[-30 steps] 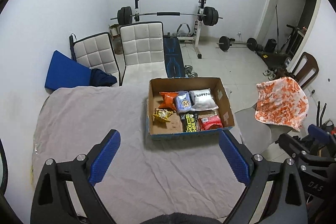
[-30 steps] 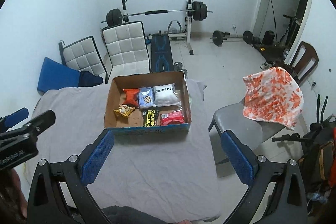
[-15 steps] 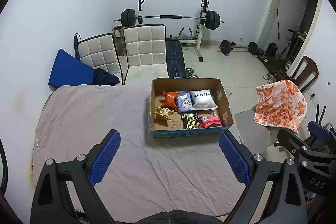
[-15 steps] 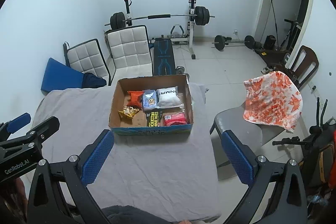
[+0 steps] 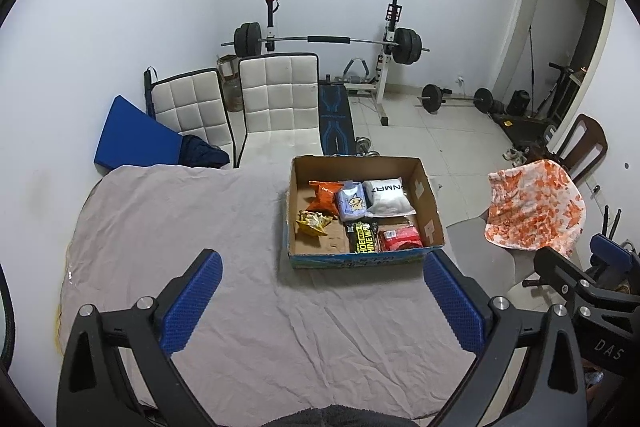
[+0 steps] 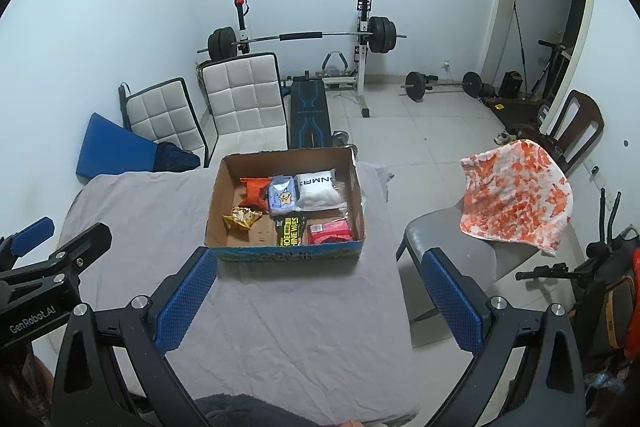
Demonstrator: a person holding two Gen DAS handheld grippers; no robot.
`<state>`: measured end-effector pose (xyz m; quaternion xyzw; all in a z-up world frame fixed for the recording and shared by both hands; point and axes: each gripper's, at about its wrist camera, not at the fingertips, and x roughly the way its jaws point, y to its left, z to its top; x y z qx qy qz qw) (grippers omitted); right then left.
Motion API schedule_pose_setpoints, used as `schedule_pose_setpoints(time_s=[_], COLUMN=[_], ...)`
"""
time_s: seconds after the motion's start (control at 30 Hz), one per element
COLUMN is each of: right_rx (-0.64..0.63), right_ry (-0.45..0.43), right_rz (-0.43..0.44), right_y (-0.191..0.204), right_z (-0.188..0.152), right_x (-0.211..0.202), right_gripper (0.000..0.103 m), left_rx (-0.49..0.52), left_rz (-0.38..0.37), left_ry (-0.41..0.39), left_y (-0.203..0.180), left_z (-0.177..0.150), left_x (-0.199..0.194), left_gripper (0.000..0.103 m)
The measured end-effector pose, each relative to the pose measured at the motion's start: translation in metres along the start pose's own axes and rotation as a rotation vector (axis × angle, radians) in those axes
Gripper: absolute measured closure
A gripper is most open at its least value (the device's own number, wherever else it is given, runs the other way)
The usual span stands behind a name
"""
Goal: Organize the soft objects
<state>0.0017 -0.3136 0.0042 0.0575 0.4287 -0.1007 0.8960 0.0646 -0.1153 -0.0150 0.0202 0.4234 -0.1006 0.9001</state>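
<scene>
An open cardboard box (image 5: 434, 215) (image 6: 214, 207) sits on the grey-sheeted table (image 5: 180, 219) (image 6: 152, 207). In it lie several soft packs: an orange snack bag (image 5: 325, 195) (image 6: 254, 191), a pale blue pack (image 5: 352, 203) (image 6: 283, 199), a white pouch (image 5: 387, 197) (image 6: 318, 191), a yellow bag (image 5: 312, 223) (image 6: 242, 217), a black-and-yellow pack (image 5: 362, 237) (image 6: 290, 231) and a red pack (image 5: 400, 238) (image 6: 332, 231). My left gripper (image 5: 320, 301) is open and empty, above the table short of the box. My right gripper (image 6: 320, 301) is open and empty, likewise back from the box.
An orange-and-white cloth (image 5: 536, 211) (image 6: 516, 199) hangs over a grey chair (image 6: 444, 239) right of the table. Two white padded chairs (image 5: 280, 107) (image 6: 244, 99), a blue mat (image 5: 132, 139) and a barbell rack (image 5: 328, 41) stand behind the table.
Both grippers have drawn back and risen a little, so the box looks smaller and farther. Both stay open and empty.
</scene>
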Motion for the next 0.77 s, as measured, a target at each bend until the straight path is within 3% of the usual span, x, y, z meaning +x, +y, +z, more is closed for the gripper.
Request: schedule_pose_setpoints(time_s=[0.77], right_rx=[-0.011], right_ry=[-0.016], right_rz=[-0.027], right_y=[-0.004], right_z=[0.011], right_x=[0.001], right_gripper=[0.000], left_rx=[-0.010], left_rz=[0.006], left_ry=[-0.016], left_y=[0.003], left_z=[-0.001], left_x=[-0.002], left_gripper=[0.000])
